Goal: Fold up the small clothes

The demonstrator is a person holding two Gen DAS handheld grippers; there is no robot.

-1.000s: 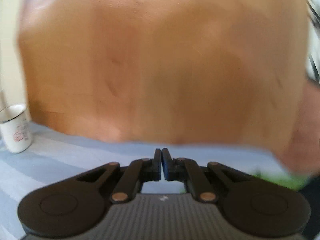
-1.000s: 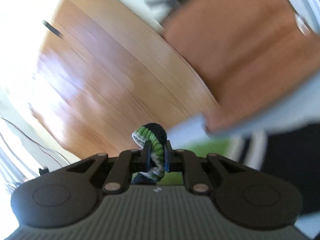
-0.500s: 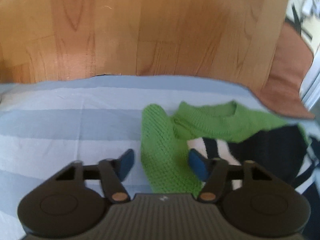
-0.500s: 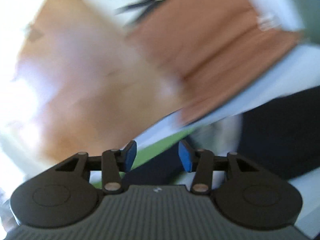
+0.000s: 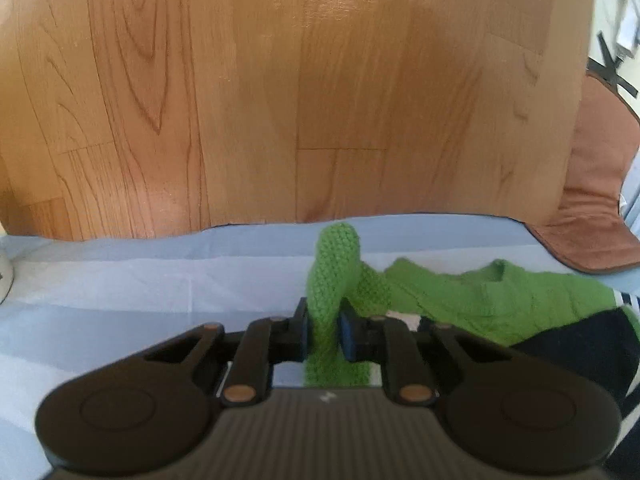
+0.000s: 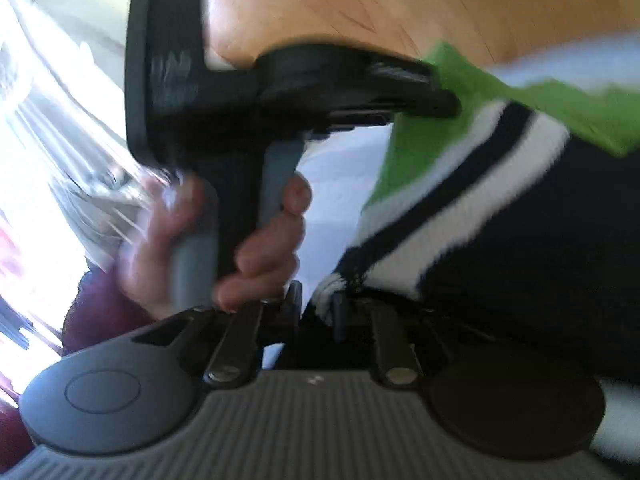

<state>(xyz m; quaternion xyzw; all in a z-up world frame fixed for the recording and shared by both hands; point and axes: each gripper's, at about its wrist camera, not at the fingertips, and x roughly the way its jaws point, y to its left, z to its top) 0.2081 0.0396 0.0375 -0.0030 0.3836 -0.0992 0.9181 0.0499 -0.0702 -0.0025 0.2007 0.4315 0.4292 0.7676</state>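
A small knitted sweater, green (image 5: 500,296) at the top and dark with white stripes (image 6: 540,240) below, lies on a pale blue striped cloth (image 5: 140,280). Its green sleeve (image 5: 332,280) stands up between the blue pads of my left gripper (image 5: 324,332), whose jaws are closing and press on it. In the blurred right wrist view, the left gripper (image 6: 448,104) meets the green knit. My right gripper (image 6: 318,308) is closing around the sweater's striped corner (image 6: 332,292), with a gap still showing beside the fabric.
A hand (image 6: 260,240) holds the left gripper's handle. The wooden floor (image 5: 280,100) lies beyond the cloth's far edge. A brown cushion (image 5: 592,220) sits at the right and a white cup (image 5: 4,280) at the left edge.
My left gripper opened, dropped over the green sleeve and closed on it. My right gripper let go of the green and dark cuff and swung across to the striped corner.
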